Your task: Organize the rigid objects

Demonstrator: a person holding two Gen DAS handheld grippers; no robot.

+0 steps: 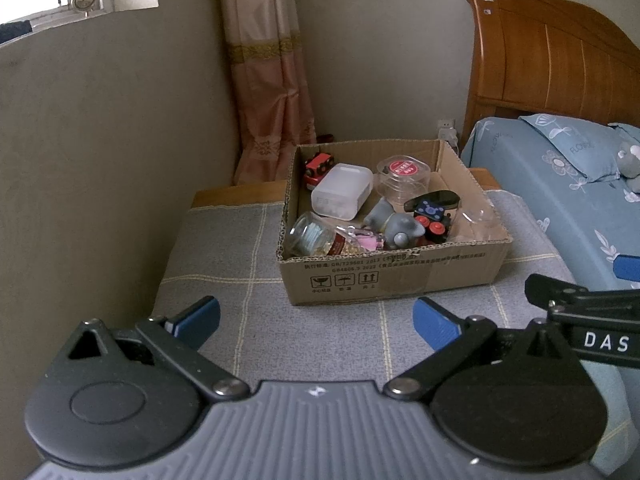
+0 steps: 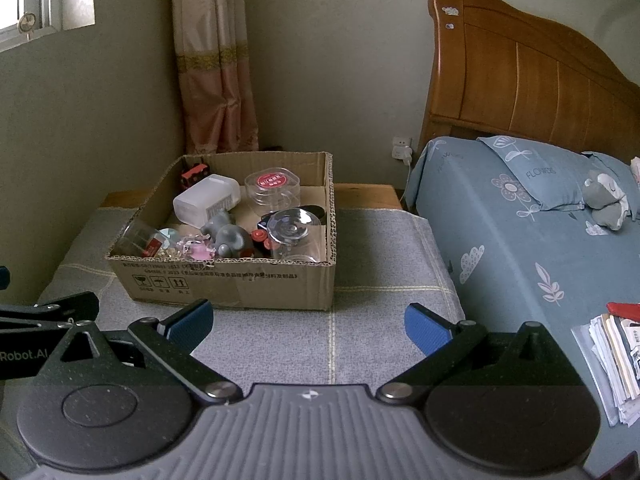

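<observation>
Cardboard box (image 1: 384, 276) holds perhaps seven toys and jars; both grippers' fingers (image 1: 198, 316) (image 2: 426, 326) spread wide, empty.

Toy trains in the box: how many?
2: a red toy train in the far-left corner of the cardboard box, and a black toy train near the grey figurine. Clutter may hide others.

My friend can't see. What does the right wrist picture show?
An open cardboard box full of toys and jars sits on a grey checked cloth, beside a blue bed. The open right gripper hovers before it, holding nothing.
</observation>
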